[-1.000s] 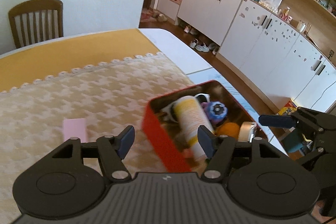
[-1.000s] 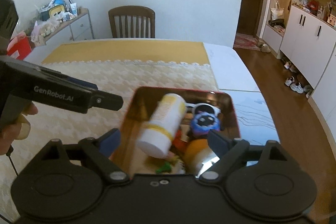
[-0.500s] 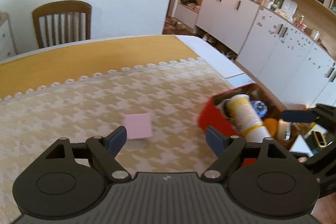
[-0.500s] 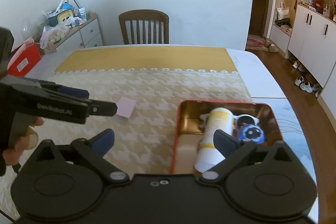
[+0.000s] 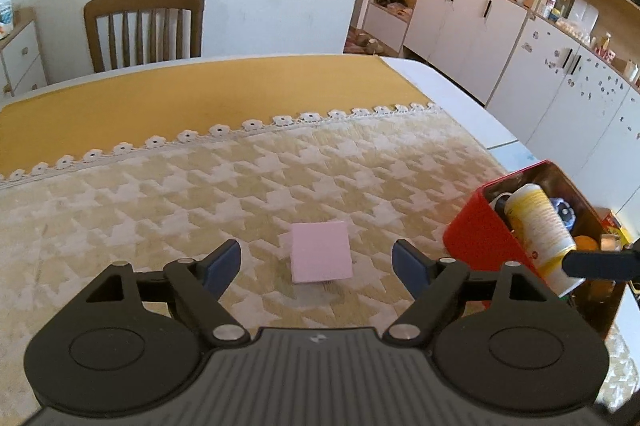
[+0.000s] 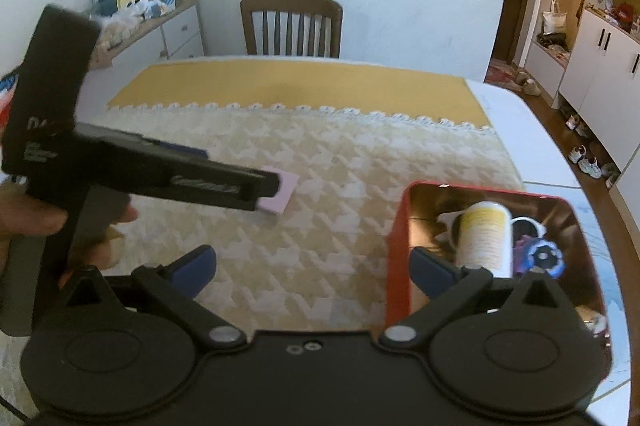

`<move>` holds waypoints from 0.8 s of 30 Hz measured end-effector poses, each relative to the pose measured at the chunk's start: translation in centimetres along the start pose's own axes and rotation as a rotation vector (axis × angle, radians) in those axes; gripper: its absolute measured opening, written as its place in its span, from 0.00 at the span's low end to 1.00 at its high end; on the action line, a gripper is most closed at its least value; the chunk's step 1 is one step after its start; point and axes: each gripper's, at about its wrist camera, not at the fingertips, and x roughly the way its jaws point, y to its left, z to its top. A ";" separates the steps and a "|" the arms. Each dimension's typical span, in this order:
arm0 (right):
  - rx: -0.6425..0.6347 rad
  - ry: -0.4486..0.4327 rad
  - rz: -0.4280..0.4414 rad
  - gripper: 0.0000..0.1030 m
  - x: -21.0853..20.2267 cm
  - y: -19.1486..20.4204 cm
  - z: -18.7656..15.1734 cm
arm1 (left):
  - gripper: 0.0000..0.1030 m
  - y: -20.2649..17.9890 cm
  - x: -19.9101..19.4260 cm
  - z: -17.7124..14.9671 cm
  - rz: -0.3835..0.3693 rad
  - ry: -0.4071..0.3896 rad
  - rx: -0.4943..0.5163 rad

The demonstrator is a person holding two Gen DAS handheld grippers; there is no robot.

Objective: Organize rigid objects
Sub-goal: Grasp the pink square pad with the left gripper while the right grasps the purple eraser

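A flat pink square pad (image 5: 321,256) lies on the patterned tablecloth, straight ahead of my open, empty left gripper (image 5: 318,262), between its fingertips in line of sight. In the right wrist view the pad (image 6: 280,193) is partly hidden behind the left gripper's body (image 6: 160,174). A red tin box (image 5: 484,234) at the table's right holds a white-and-yellow bottle (image 5: 538,222), a blue round toy (image 5: 562,212) and other small items. My right gripper (image 6: 312,266) is open and empty, its right finger over the tin's left wall (image 6: 398,258).
A yellow cloth with a lace border (image 5: 240,128) covers the far half of the table. A wooden chair (image 5: 146,26) stands behind it. White cabinets (image 5: 560,86) line the right wall. A sideboard with clutter (image 6: 136,10) stands at the left.
Both grippers have swung left, away from the tin. The pink pad has come to the middle of the left wrist view. The left gripper's jaws now stand wider.
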 end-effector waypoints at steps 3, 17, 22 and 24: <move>-0.027 0.010 0.006 0.99 1.1 0.6 0.0 | 0.80 -0.2 1.4 -0.1 0.000 0.008 0.020; -0.045 0.066 0.058 0.96 4.7 0.7 0.2 | 0.43 -0.6 4.8 -0.6 0.020 0.029 0.074; -0.055 0.076 0.062 0.93 5.6 0.7 0.5 | 0.42 -0.4 4.7 -0.7 0.020 0.020 0.073; -0.061 0.078 0.064 0.93 6.0 0.7 0.6 | 0.42 0.0 4.6 -0.6 0.001 0.024 0.055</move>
